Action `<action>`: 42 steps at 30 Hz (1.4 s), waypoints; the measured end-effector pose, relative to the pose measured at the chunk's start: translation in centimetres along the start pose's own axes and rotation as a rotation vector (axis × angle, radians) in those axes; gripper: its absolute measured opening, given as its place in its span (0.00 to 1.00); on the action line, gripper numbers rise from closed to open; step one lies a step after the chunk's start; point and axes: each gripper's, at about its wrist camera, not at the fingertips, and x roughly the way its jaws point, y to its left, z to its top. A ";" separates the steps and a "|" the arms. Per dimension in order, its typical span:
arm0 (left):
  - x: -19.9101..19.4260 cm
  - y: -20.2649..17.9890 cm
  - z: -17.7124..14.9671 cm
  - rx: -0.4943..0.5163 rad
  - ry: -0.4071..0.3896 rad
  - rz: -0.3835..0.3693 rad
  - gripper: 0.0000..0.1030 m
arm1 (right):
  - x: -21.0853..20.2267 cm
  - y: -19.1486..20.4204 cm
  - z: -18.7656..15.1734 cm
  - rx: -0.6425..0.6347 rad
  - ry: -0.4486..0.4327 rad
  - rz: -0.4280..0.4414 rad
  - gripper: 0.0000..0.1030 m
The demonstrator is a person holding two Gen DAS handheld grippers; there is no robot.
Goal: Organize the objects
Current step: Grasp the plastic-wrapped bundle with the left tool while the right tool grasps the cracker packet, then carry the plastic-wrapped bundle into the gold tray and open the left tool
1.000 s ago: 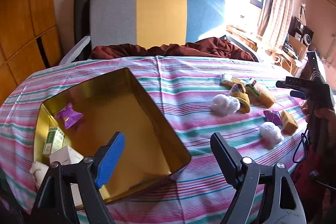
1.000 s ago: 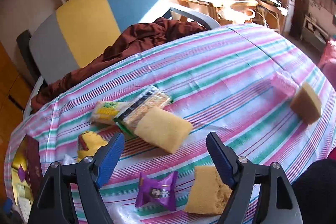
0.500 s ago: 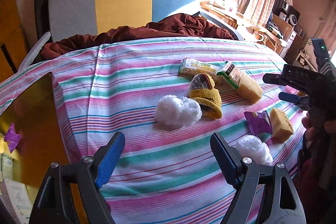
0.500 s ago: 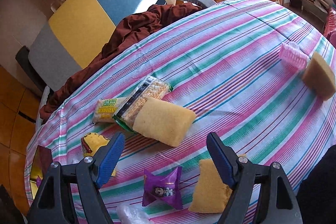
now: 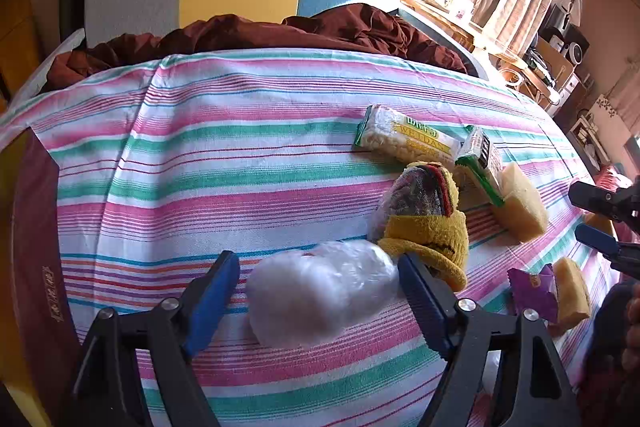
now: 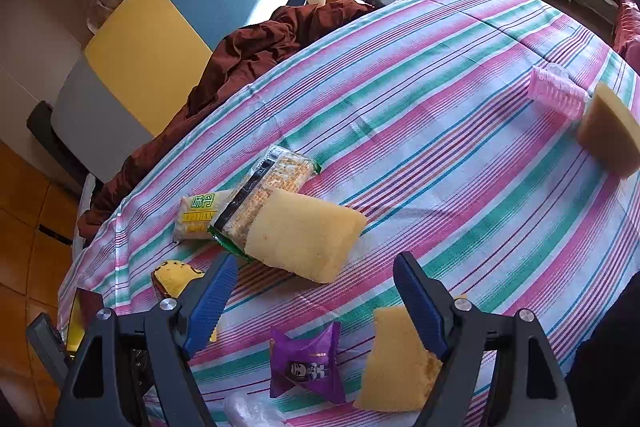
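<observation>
Having swung away from the gold box, now at its nine o'clock, the left gripper straddles the white bag with jaws closing but not yet pinching, likely the next pickup, while the right gripper hovers spread, empty.

Left wrist view: dark red box cut off by left edge, its inside out of sight; small print on its wall too blurred to read; right gripper cut by right edge, only the finger ends showing; the purple candy wrapper partly covers a yellow sponge piece.

Right wrist view: clear plastic bundle cut off at bottom edge; yellow sock partly behind the left finger.
</observation>
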 end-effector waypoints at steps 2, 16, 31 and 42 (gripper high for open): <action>0.0 -0.2 -0.2 0.015 -0.024 0.007 0.65 | 0.0 0.0 0.0 0.000 0.001 -0.003 0.79; -3.6 -1.7 -7.5 0.152 -0.107 0.044 0.60 | 0.4 0.5 -0.1 -0.014 0.019 0.003 0.79; -3.1 -1.8 -7.6 0.173 -0.123 0.051 0.60 | 6.8 4.0 6.0 0.023 0.145 0.005 0.79; -3.0 -1.6 -7.7 0.162 -0.130 0.033 0.61 | 11.2 5.2 6.1 -0.025 0.209 -0.057 0.57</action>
